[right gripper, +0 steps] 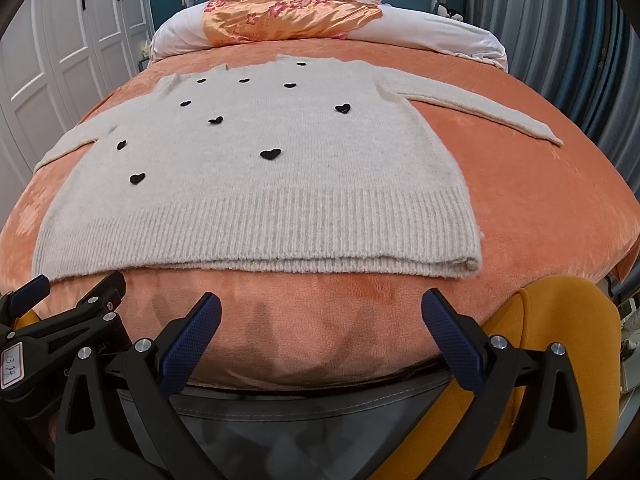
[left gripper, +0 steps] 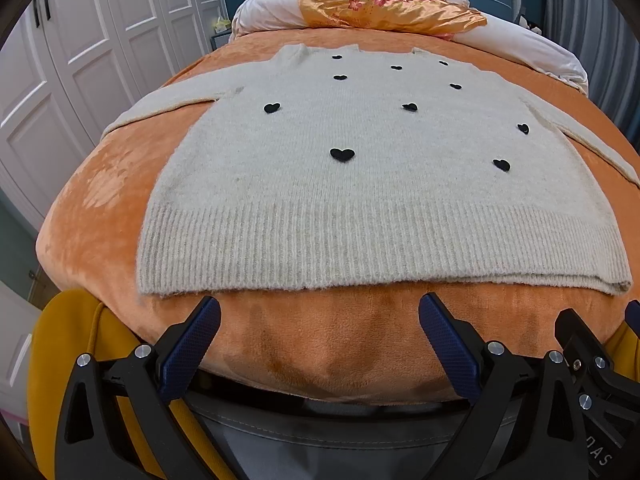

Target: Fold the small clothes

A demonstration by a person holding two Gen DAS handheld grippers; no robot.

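Cream knit, dotted with black hearts: a small sweater (left gripper: 360, 184) is lying face up and flat on an orange plush blanket (left gripper: 104, 216), hem nearest the onlooker, neckline pointing to twelve o'clock toward a satin floral pillow (left gripper: 384, 8) and a white duvet roll (left gripper: 268, 12). One sleeve (right gripper: 472, 110) is stretching out toward two o'clock in the right wrist view; the other sleeve (left gripper: 160, 106) is trailing toward nine o'clock in the left.

The left gripper (left gripper: 320, 316) is hovering just short of the ribbed hem, its blue pads spread wide, holding and touching nothing. The right gripper (right gripper: 322, 314) is doing the same beside it, jaws parted wide and empty above the blanket's near edge.

No fold appears to have been made yet, so the opening step is likely a sleeve fold. To do it well, each claw should probably be pinching both layers at a shoulder seam and at the matching hem corner, at five and seven o'clock, then carrying that side across the chest in one flat sweep. The fuzzy knit looks stretchy, so gripping only the top layer may be risking a skewed crease.
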